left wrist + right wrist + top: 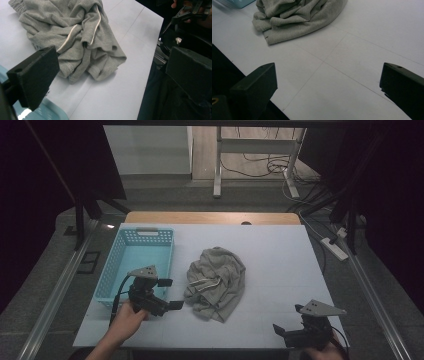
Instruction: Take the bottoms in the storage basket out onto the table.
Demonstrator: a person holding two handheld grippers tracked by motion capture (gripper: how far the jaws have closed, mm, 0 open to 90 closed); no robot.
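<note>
- Nearest the person, the right gripper [295, 332] sits at the front right corner of the table [280, 255], jaws spread wide with nothing between them. It's well apart from the cloth, just bare white surface ahead of it in the right gripper view.
- The left gripper [167, 295] is at the front left, also wide open and empty, its tips just beside the cloth's near-left edge but not touching as far as I can tell.
- The grey shirt [217, 282] is the thing to deal with: a crumpled heap around the middle of the table, a bit left of centre, right of the basket. Could be shorts or some other garment, honestly hard to say; there's a pale stripe [96, 26] running through the folds.
- Handling guess: light, floppy jersey knit, not fragile, not slippery. It'll sag and unfold when lifted, so one pinch will probably leave the rest dragging.
- Best grab, I'd say: a thick fold or the stitched hem [75, 71] on the near edge, pinching down against the table, maybe both grippers on opposite sides.
- Farthest back on the left, the blue basket [112, 265] stands empty, just beside the shirt.
</note>
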